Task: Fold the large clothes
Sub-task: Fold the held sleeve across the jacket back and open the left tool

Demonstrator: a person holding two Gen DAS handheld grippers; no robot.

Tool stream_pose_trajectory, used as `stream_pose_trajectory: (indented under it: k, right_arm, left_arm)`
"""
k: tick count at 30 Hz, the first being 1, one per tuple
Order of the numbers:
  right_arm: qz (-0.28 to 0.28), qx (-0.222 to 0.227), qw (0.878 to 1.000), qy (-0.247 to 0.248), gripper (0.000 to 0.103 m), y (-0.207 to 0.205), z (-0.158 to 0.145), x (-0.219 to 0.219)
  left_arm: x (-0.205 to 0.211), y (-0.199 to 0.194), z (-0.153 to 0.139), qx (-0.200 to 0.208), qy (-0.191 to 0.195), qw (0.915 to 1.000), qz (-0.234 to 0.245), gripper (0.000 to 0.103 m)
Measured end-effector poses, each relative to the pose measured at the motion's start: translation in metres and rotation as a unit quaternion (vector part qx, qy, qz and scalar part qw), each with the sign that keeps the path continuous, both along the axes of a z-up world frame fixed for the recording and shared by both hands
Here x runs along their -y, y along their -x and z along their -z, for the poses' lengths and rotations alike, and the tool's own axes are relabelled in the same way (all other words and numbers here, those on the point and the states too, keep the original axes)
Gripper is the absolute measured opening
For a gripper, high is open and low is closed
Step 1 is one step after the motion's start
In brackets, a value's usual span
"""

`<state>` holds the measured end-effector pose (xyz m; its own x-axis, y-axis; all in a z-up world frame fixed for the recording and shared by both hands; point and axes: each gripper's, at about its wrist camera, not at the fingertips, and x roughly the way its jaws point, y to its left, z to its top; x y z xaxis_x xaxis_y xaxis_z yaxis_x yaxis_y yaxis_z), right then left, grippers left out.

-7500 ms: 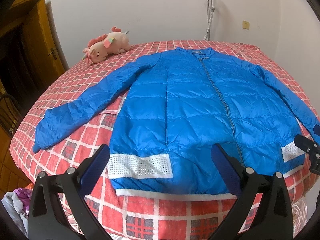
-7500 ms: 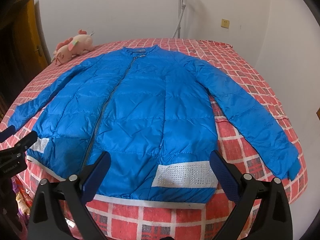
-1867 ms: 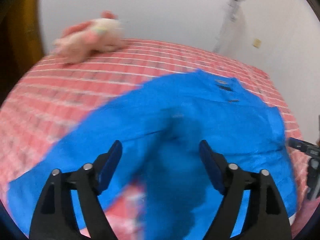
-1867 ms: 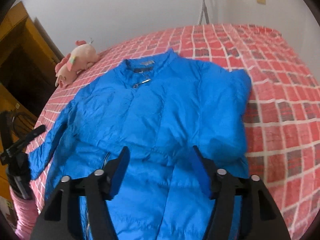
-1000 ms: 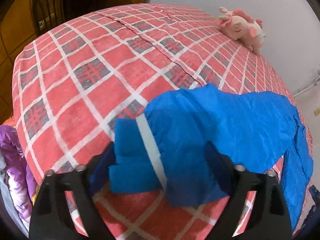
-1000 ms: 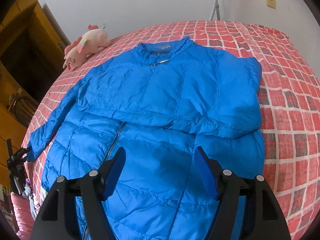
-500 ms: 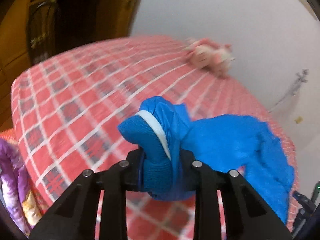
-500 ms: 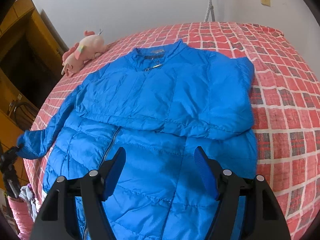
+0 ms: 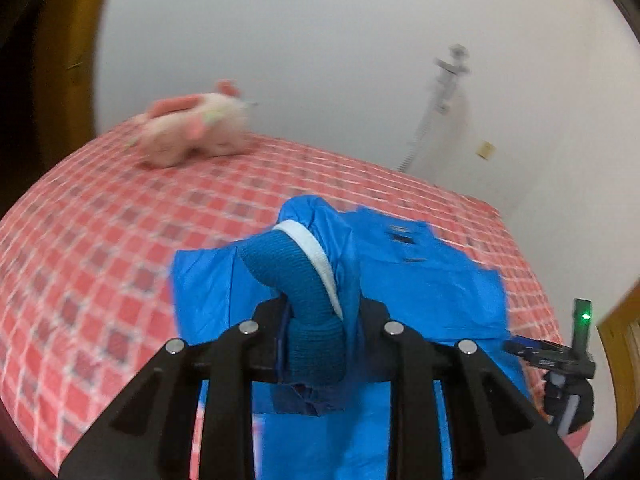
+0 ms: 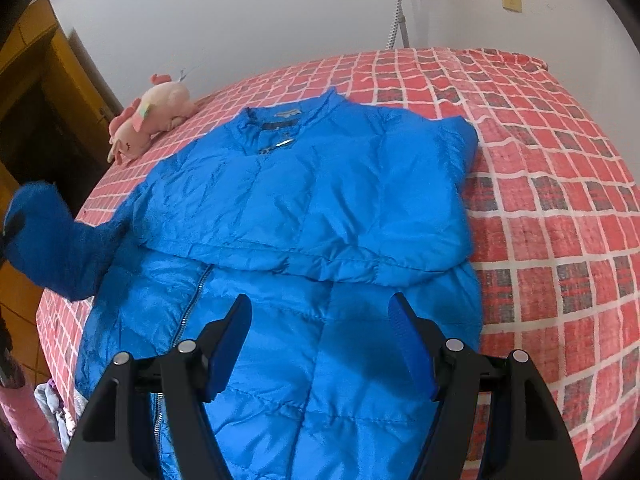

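Note:
A blue puffer jacket (image 10: 304, 208) lies front up on the bed, its right sleeve folded across the chest. My left gripper (image 9: 320, 332) is shut on the knitted cuff (image 9: 308, 284) of the other sleeve and holds it up above the bed. In the right wrist view that lifted sleeve (image 10: 52, 240) hangs in the air at the far left. My right gripper (image 10: 320, 340) hovers open over the jacket's lower front, nothing between its fingers. It shows in the left wrist view as the right gripper (image 9: 560, 356) at the right edge.
The bed (image 10: 560, 168) has a red checked cover. A pink plush toy (image 10: 152, 116) lies near the far left corner by the wall. A wooden door (image 10: 36, 92) stands at the left. Loose clothes (image 10: 52, 404) hang by the bed's near left corner.
My left gripper closed on the sleeve cuff, then lifted it off the bed and swung it toward the jacket's body. The right gripper stayed over the lower front.

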<state>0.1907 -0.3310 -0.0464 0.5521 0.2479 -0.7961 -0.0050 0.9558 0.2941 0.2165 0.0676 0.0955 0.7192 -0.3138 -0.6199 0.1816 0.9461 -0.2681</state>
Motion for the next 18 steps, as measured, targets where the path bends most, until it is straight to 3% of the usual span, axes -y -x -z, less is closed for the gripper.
stream_pose_trajectory:
  k: [4,9,18]
  right_arm:
    - [0.005,-0.004,1.000,-0.005,0.071,-0.002,0.004,0.008]
    - [0.013,-0.008,1.000,-0.008,0.071,-0.004,0.009,0.017]
    - [0.024,-0.037,0.999,-0.013,0.071,-0.017,0.031,0.027]
  left_arm:
    - [0.064,-0.021,0.005,-0.004,-0.009,0.9984,0.057,0.024]
    - [0.130,-0.054,0.042,-0.044,-0.025,0.9936,0.101,0.024]
    - [0.172,-0.093,0.123,-0.122,-0.034,0.9812,0.146,0.025]
